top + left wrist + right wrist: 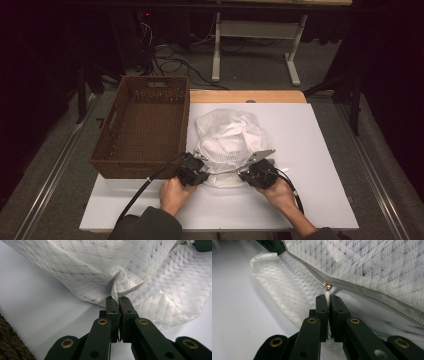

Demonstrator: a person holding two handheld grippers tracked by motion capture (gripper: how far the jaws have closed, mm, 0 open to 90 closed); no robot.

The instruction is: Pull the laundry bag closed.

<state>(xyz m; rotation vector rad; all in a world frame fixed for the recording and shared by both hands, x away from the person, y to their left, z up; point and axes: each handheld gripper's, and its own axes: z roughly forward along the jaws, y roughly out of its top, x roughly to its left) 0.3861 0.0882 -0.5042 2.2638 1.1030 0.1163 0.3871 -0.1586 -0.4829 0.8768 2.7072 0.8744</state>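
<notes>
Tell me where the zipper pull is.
In the right gripper view, the zipper pull sits at centre, clamped in the right gripper, on the mesh bag.

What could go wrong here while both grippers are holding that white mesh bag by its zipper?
The right gripper pinches only the thin white zipper pull, so it might slip out or tear under a hard tug. The left gripper grips a bunched fold of the mesh bag; loose netting could snag in the zipper and jam the slider. The wicker basket sits close on the left, so a wide pull might knock it.
</notes>
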